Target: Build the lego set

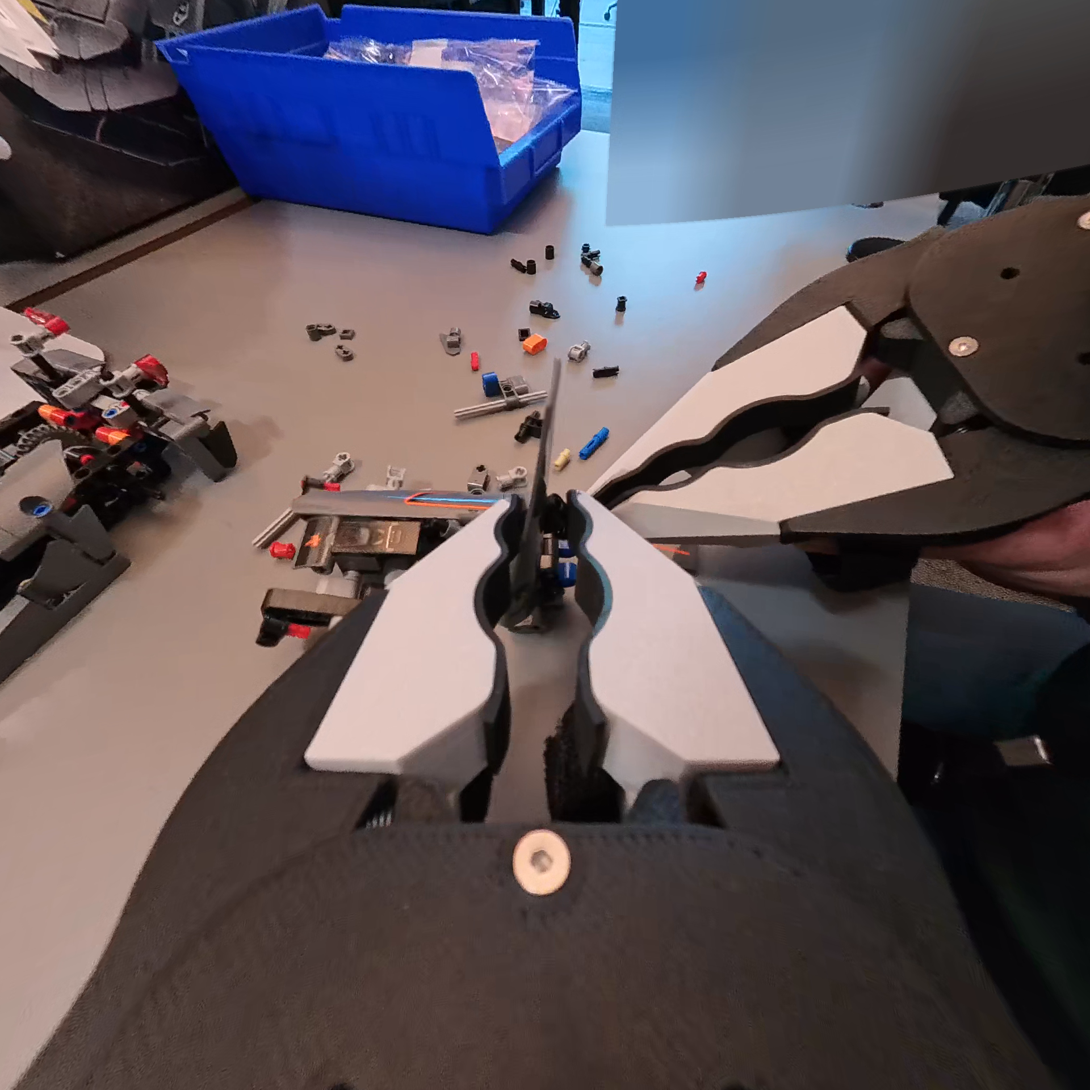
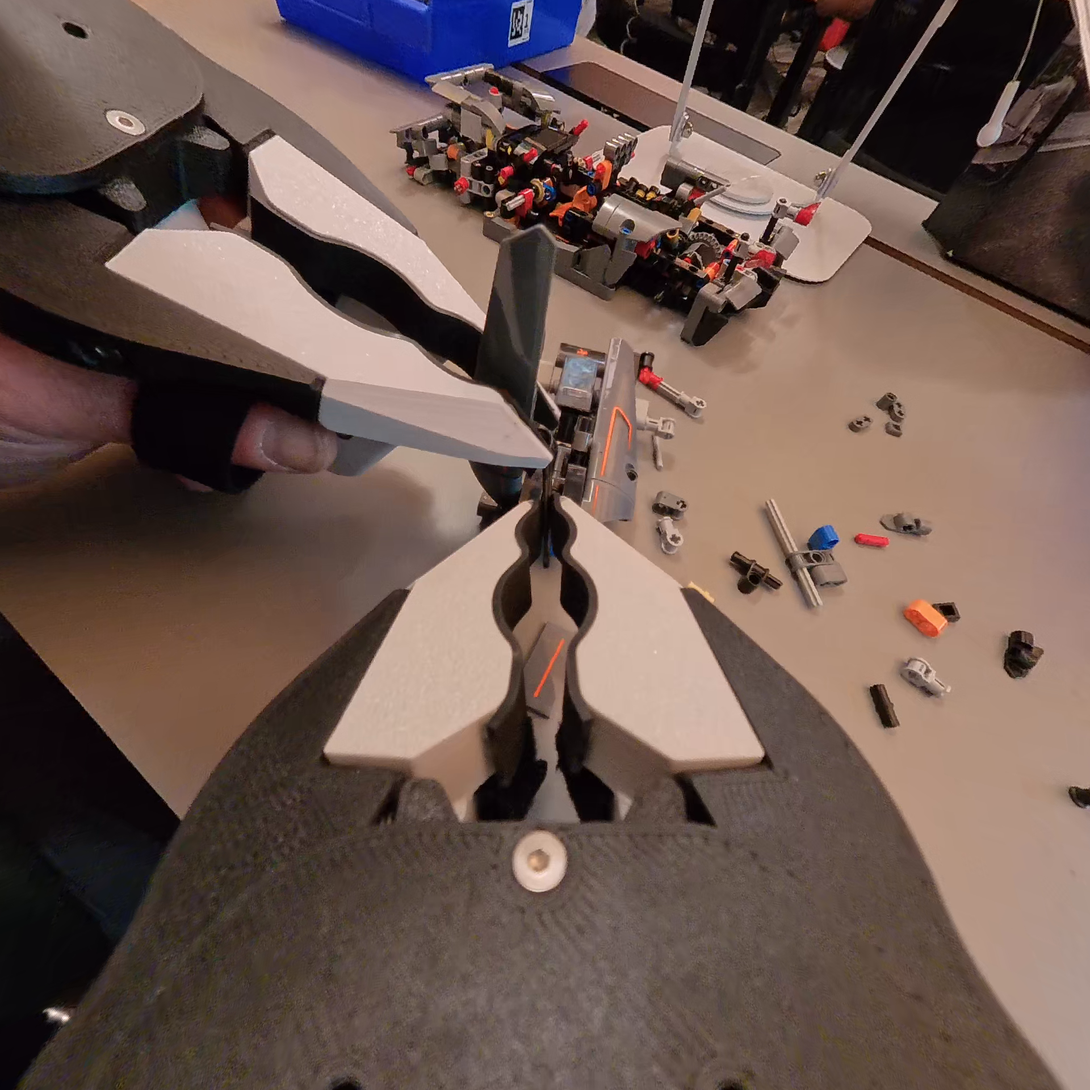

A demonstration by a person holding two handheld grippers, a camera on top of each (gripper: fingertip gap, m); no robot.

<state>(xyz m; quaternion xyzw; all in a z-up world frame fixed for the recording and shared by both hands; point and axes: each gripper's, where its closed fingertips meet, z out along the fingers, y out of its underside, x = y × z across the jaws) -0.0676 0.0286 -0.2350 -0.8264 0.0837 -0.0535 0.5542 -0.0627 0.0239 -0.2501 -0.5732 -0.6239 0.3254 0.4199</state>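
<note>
My left gripper (image 1: 545, 507) pinches a dark grey panel (image 1: 541, 472), upright above the small lego assembly (image 1: 377, 531) on the table (image 1: 177, 678). My right gripper (image 2: 545, 510) clamps a thin dark part of that assembly beside it.

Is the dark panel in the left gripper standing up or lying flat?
Standing up: the dark panel rises edge-on from the left gripper, tilted slightly, clear of the table.
</note>
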